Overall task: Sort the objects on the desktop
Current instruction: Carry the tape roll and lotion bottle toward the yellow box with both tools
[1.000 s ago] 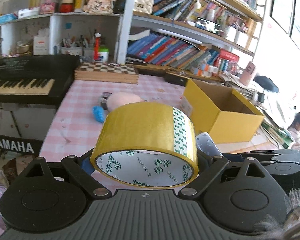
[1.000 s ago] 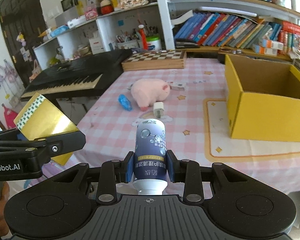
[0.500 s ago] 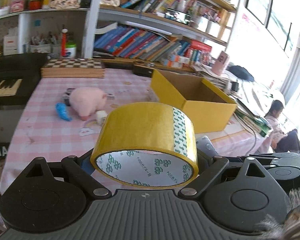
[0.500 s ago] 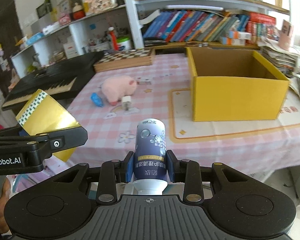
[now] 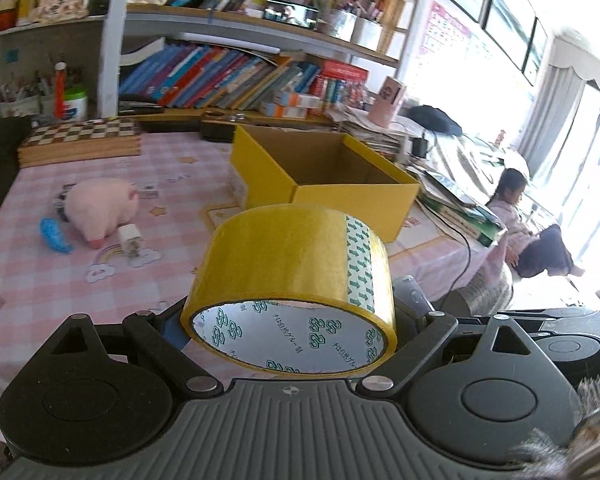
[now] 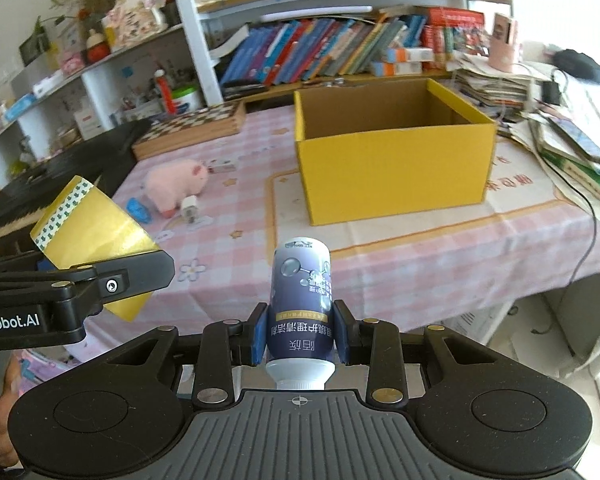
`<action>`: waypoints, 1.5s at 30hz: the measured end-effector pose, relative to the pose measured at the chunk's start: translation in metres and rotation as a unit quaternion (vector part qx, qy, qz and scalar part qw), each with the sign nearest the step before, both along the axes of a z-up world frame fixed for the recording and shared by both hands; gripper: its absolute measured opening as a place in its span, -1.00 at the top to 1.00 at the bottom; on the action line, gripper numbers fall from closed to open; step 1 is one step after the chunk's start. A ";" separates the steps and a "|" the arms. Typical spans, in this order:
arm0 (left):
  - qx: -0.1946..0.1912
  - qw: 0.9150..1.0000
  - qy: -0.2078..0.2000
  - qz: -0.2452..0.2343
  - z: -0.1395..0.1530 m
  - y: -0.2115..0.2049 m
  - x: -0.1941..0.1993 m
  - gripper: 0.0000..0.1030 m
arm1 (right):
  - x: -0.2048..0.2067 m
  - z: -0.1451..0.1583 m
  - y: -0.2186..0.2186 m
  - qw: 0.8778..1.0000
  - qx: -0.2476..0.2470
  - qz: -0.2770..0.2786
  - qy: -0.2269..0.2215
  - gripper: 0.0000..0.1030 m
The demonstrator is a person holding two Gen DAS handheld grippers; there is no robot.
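Left wrist: fingers (image 5: 288, 316) spread wide yet clamping yellow tape roll (image 5: 290, 276) by its sides, hollow core facing back, aimed toward open yellow box (image 5: 328, 184), likely the drop spot. Right wrist: fingers (image 6: 300, 334) clenched on purple bottle (image 6: 300, 300), cap rearward, held above surface (image 6: 420, 256) edge, box (image 6: 392, 168) straight ahead; pink plush pig (image 6: 176, 184) unsorted.

The tape roll (image 5: 288, 256) is shiny yellow plastic with a white paper core inside. The bottle (image 6: 301, 300) looks smooth and glossy, with a white plastic cap. The yellow box (image 6: 392, 172) is matt cardboard. The pink pig toy (image 5: 100, 208) is soft and fuzzy. The tablecloth (image 5: 172, 184) is checked cloth. The chessboard (image 5: 80, 138) is wood.
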State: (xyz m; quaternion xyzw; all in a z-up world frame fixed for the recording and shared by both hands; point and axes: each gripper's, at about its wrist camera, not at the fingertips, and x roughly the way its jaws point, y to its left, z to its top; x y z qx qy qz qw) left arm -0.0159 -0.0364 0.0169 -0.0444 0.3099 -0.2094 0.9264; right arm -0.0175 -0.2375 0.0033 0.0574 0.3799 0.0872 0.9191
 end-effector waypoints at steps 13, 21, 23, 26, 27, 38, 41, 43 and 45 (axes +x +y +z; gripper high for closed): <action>0.000 0.999 0.004 -0.051 0.000 -0.041 0.016 -0.79 | 0.001 0.000 -0.035 0.999 -0.006 -0.038 0.001 0.35; 0.005 0.997 0.005 -0.070 0.002 -0.062 0.032 -0.79 | 0.015 0.002 -0.052 0.999 -0.002 -0.048 -0.001 0.35; 0.007 0.997 0.005 -0.074 0.002 -0.067 0.035 -0.79 | 0.019 0.002 -0.055 0.999 0.000 -0.049 0.000 0.35; 0.010 0.997 0.006 -0.074 0.002 -0.071 0.039 -0.79 | 0.026 0.001 -0.059 0.999 0.002 -0.046 0.004 0.35; 0.010 0.997 0.006 -0.073 0.002 -0.072 0.040 -0.79 | 0.029 0.001 -0.059 0.999 0.002 -0.044 0.005 0.35; 0.005 0.999 0.012 -0.042 0.000 -0.077 0.054 -0.79 | 0.051 0.000 -0.065 1.000 -0.004 -0.012 0.010 0.35; 0.003 0.999 0.014 -0.035 -0.001 -0.081 0.059 -0.79 | 0.057 0.000 -0.070 1.000 -0.006 -0.007 0.011 0.35; 0.002 0.999 0.015 -0.032 -0.001 -0.085 0.062 -0.79 | 0.062 0.000 -0.074 1.000 -0.008 -0.004 0.012 0.35; 0.001 0.999 0.015 -0.031 -0.002 -0.089 0.066 -0.79 | 0.068 0.000 -0.077 1.000 -0.010 0.000 0.012 0.35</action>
